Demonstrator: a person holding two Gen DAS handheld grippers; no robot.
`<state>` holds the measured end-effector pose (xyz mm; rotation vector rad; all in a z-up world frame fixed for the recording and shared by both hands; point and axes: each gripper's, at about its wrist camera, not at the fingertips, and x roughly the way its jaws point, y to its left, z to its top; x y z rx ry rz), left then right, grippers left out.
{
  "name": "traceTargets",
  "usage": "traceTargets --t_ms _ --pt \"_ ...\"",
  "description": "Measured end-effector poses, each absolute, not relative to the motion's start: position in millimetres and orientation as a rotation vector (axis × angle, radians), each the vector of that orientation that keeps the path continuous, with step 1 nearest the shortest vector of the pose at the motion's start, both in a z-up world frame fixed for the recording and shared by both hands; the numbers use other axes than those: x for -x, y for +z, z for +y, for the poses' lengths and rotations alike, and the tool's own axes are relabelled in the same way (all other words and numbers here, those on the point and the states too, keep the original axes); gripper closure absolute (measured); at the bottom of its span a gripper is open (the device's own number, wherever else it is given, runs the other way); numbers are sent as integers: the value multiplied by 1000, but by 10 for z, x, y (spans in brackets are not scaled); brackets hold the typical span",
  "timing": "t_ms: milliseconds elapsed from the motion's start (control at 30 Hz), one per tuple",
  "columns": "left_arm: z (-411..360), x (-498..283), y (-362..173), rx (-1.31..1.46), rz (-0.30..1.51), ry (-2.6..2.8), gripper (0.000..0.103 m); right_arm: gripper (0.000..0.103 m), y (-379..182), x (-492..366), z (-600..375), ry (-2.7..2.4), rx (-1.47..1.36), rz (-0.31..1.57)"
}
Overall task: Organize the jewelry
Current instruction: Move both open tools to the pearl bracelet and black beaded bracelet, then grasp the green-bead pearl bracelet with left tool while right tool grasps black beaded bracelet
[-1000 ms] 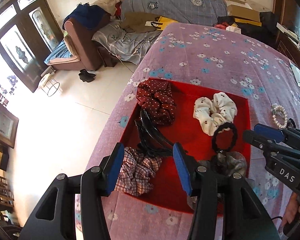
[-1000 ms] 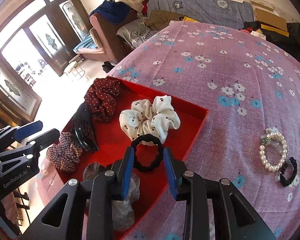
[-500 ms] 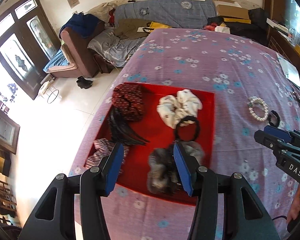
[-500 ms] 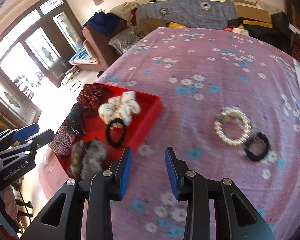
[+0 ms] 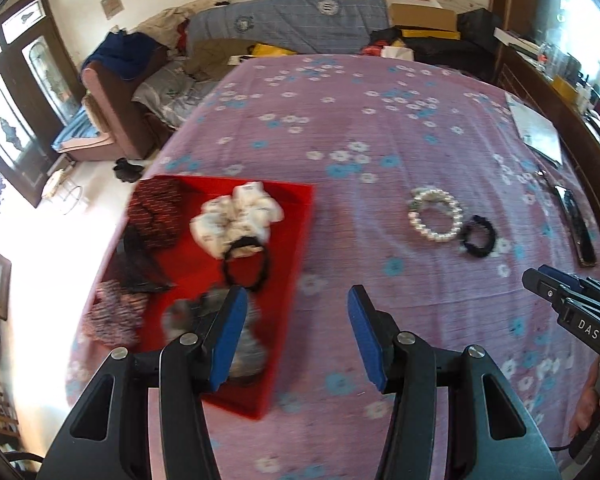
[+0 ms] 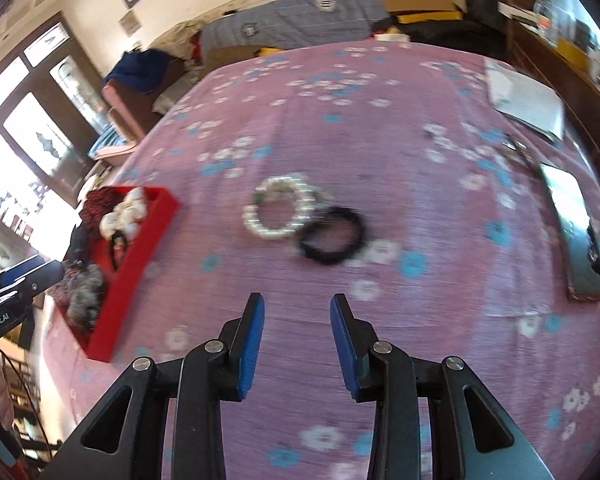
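- my right gripper [image 6: 297, 340] hangs over the pink flowered bedspread [image 6: 380, 152] with its blue pads apart and nothing between them.
- my left gripper [image 5: 297, 336] is likewise released and empty; its left finger overlaps the near right edge of the red tray [image 5: 296, 248], its right finger is over bare bedspread.
- landmark: the red tray lies on the bedspread's left side.
- inside the tray: a white printed scrunchie [image 5: 236, 216] at the far right, a thin black hair tie [image 5: 247, 264] touching its near edge, a dark red dotted scrunchie [image 5: 156, 216] at the far left, a black hair claw [image 5: 140, 264], a plaid scrunchie [image 5: 116, 312] at the near left, and a grey scrunchie [image 5: 220, 328] at the near right; all blurred.
- well right of the tray: a pearl bracelet [image 6: 280, 212] on the bedspread, with a black hair tie [image 6: 332, 236] touching its near right side.
- further right of the tray: a dark phone [image 6: 576, 236] and white papers [image 6: 528, 100].
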<state>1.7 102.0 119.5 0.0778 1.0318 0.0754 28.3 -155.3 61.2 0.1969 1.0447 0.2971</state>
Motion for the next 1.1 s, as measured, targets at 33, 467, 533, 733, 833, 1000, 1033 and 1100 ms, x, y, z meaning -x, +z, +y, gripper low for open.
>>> traceTargets --t_ms 33,467,533,733,833,1000,1033,1100 --pt "969 -57 1172 -74 1037 65 52 66 600 -295 -1616 290 -204 1045" --pt "491 -955 525 79 1141 -58 52 66 333 -824 -1757 297 -199 1034" --pt "412 -1074 424 75 1154 -78 52 66 284 -909 -1708 308 -177 1037" --pt "270 -1345 151 49 1187 -75 55 66 110 -1075 -1616 321 -108 1056" --pt "240 -1395 126 38 1171 -72 57 66 89 -1111 -1597 329 -94 1044" --pt "156 -1414 123 -19 1147 -71 92 67 74 -1143 -1529 334 -60 1028" --pt "134 -1414 124 -31 1149 -72 94 74 72 -1146 -1502 335 -50 1026" --pt "104 -1408 131 -39 1154 -72 95 91 68 -1142 -1457 339 -23 1028"
